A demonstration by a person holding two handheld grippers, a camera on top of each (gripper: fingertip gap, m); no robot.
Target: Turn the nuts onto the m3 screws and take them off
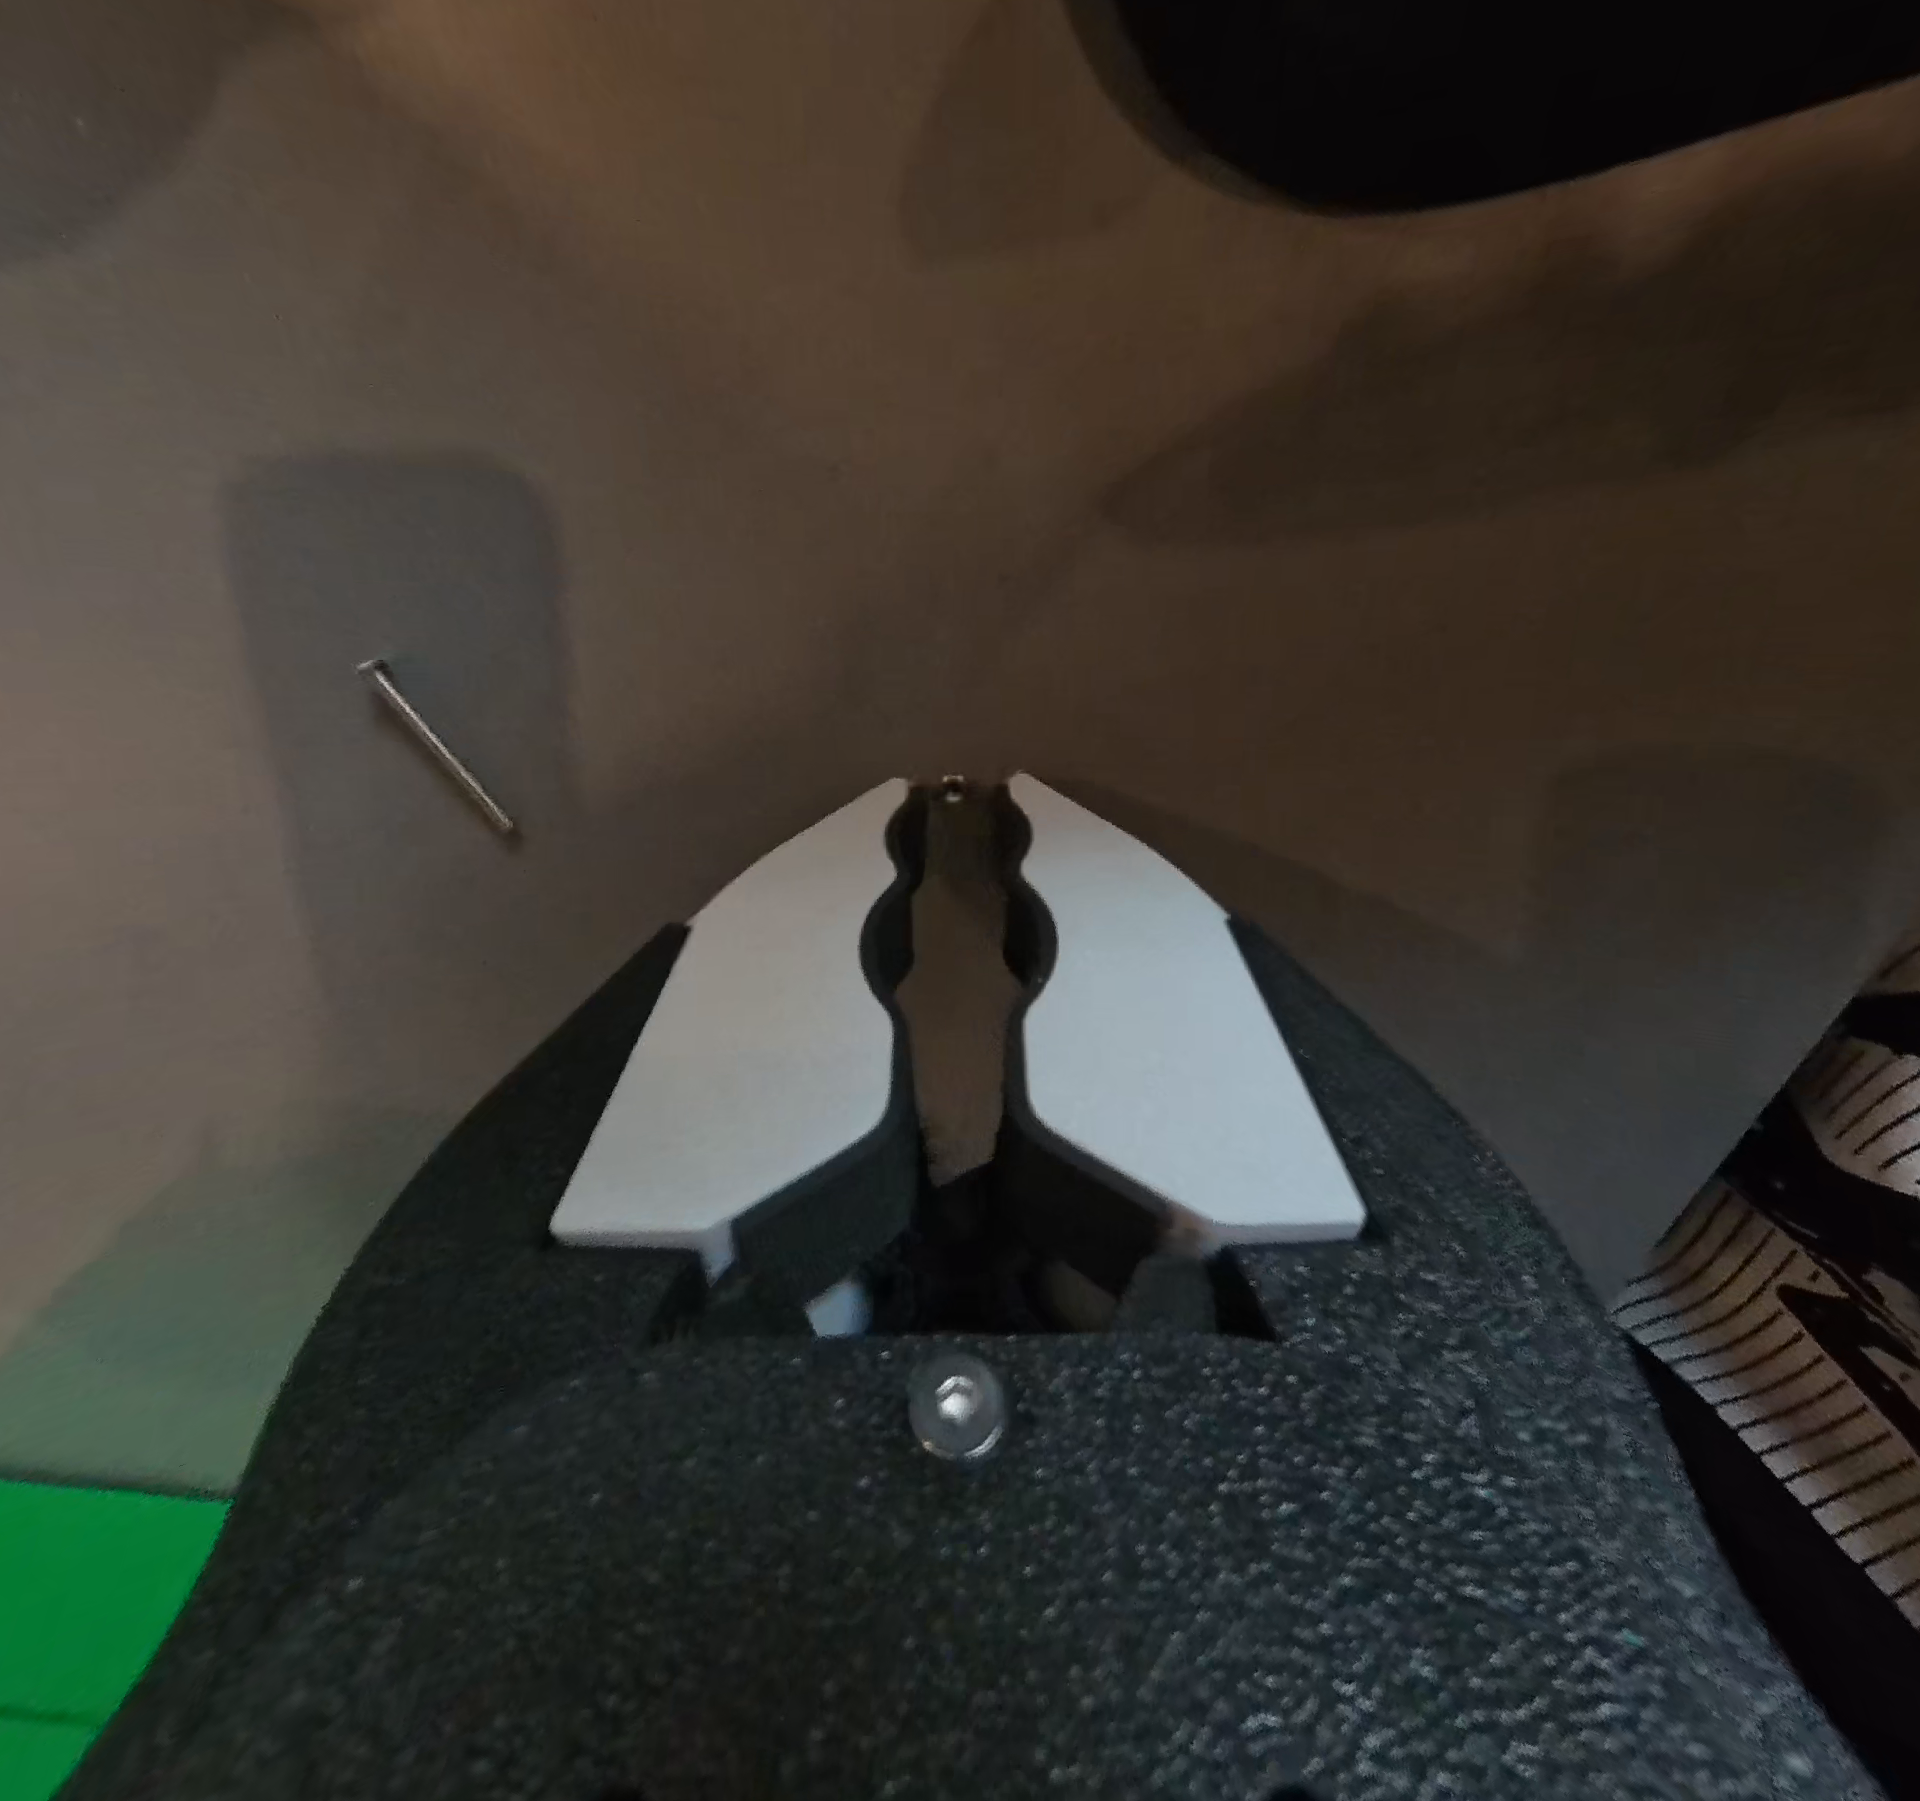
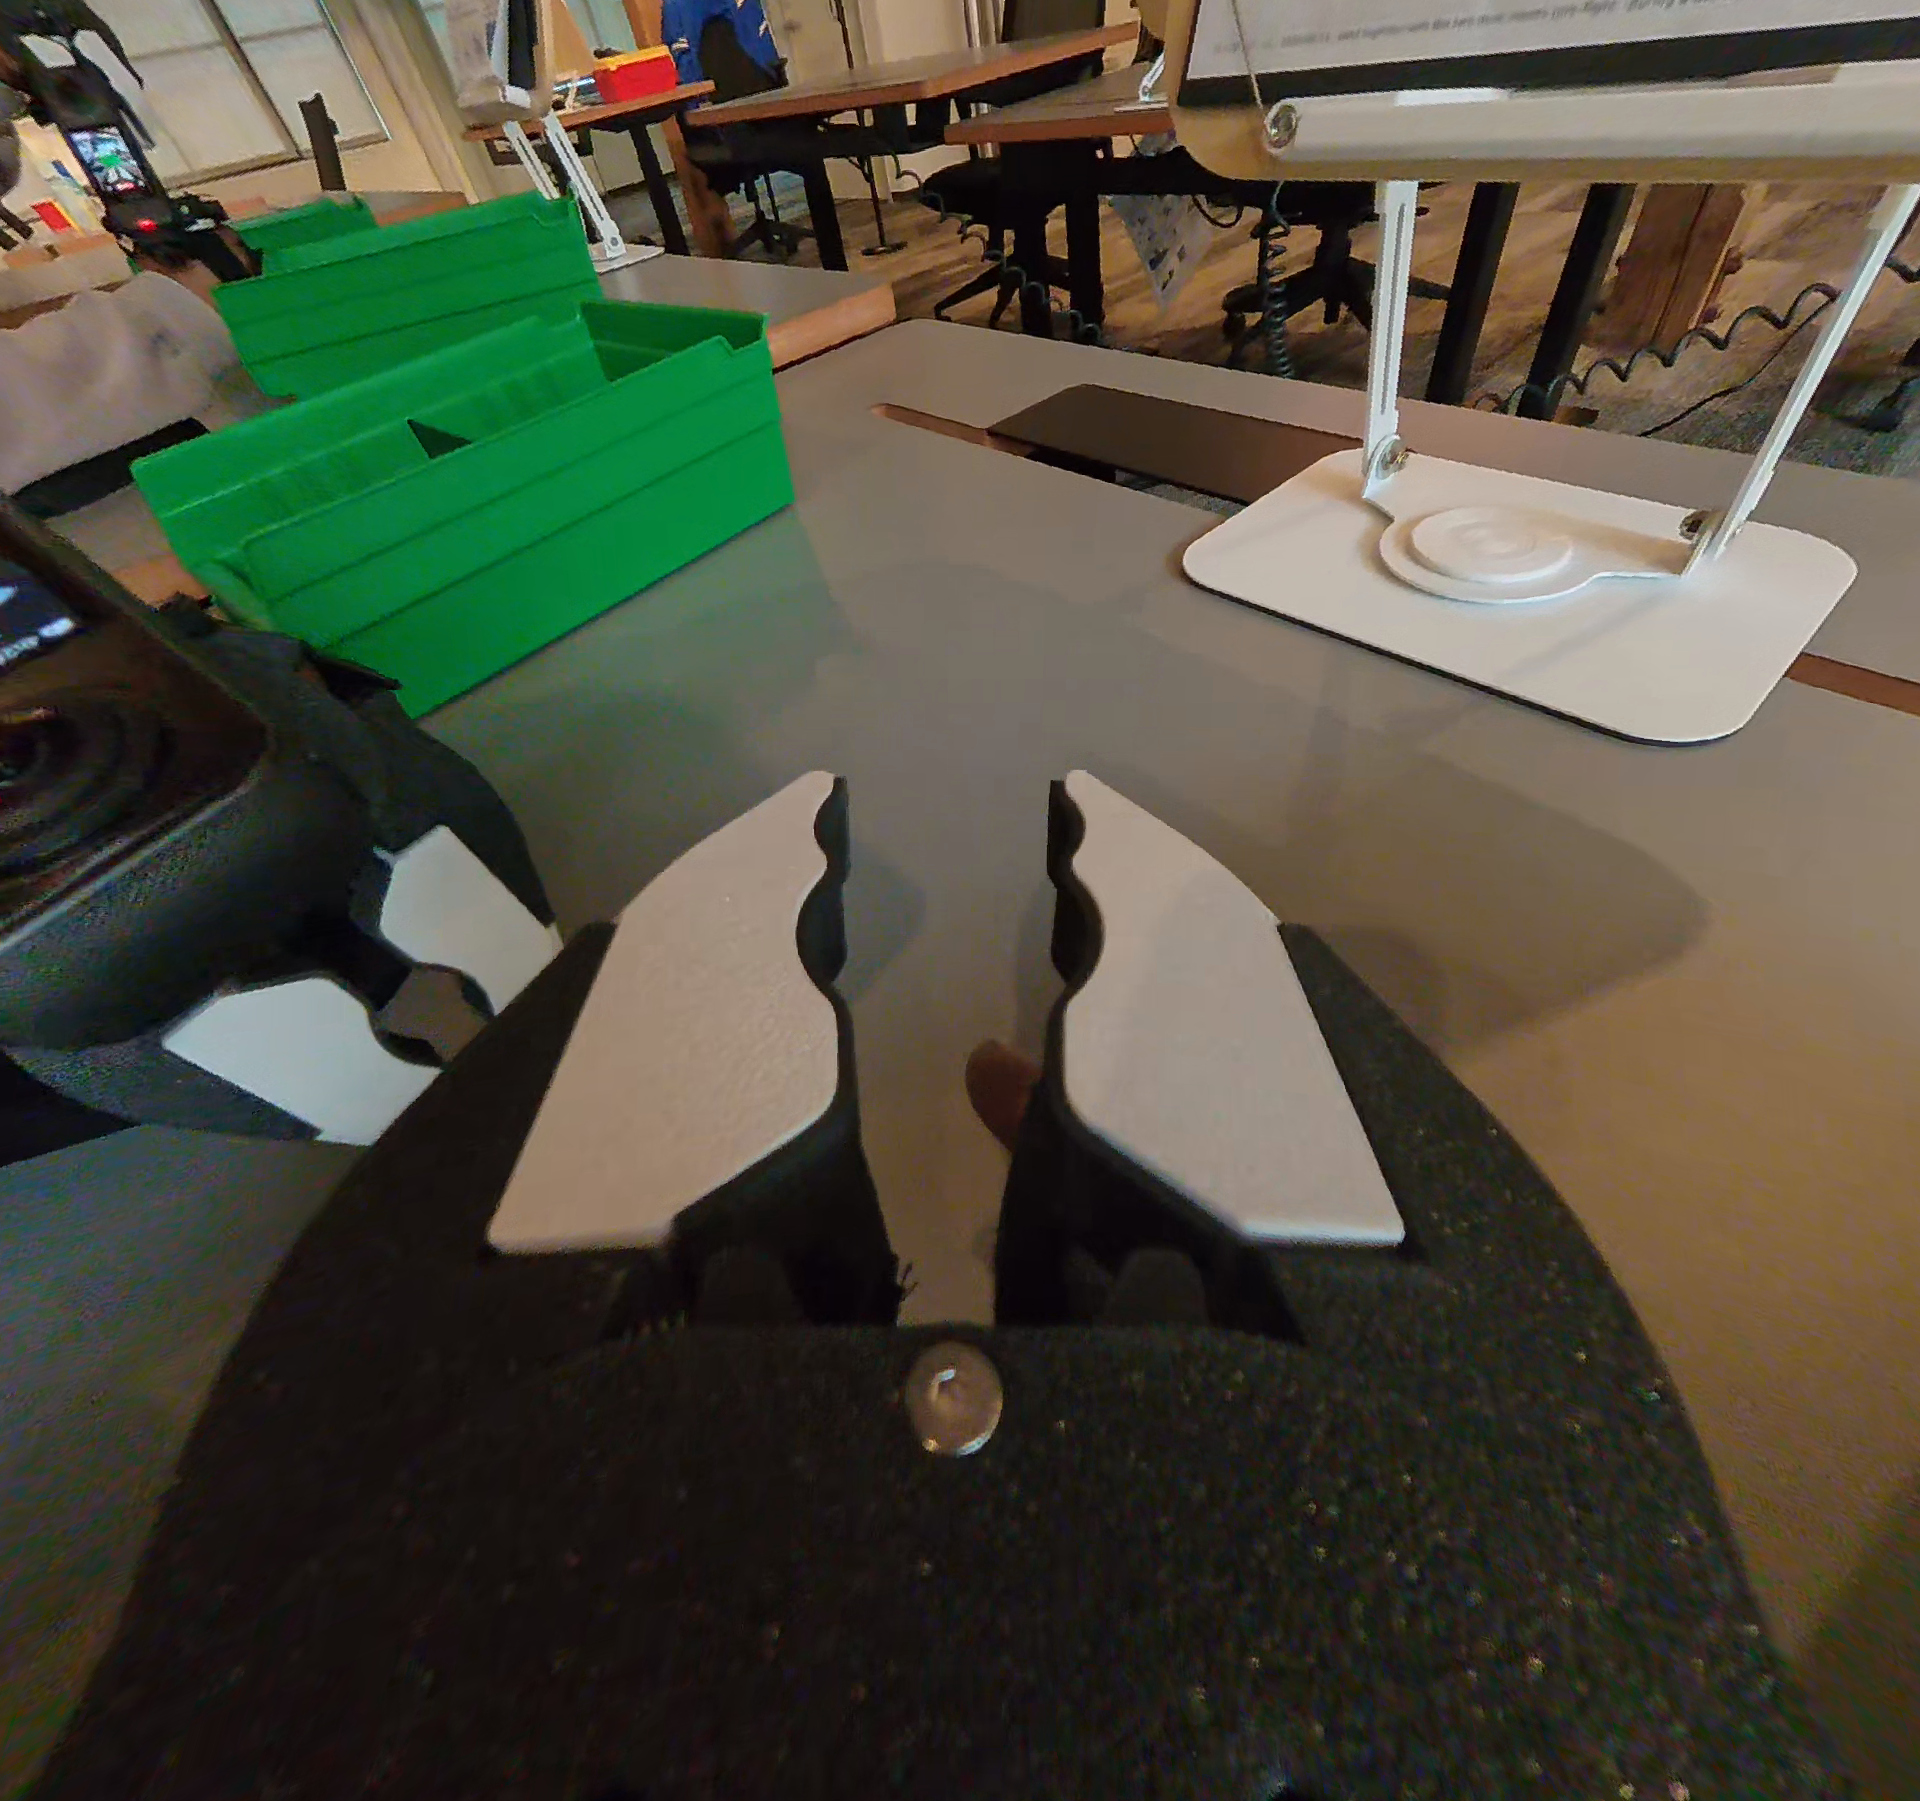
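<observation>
In the left wrist view my left gripper (image 1: 956, 785) points down at the grey table (image 1: 1039, 504), its tips close to the surface. A tiny shiny nut (image 1: 952, 788) sits between the fingertips (image 1: 1049, 837). There is a gap on each side of the nut, so the pads do not press on it and the jaws stand slightly open. A long thin screw (image 1: 436, 749) lies on the table to the left of the gripper. My right gripper (image 2: 945, 795) is open and empty a little above the table. The left gripper also shows at the left in the right wrist view (image 2: 416, 998).
Green divided bins (image 2: 468, 504) stand at the back left. A white stand base (image 2: 1507, 608) carrying an instruction sheet is at the back right, with a black plate (image 2: 1143, 442) behind it. A patterned sleeve (image 1: 1787, 1284) is at the right edge. Across from one pair of fingers to the other is roughly 20 cm.
</observation>
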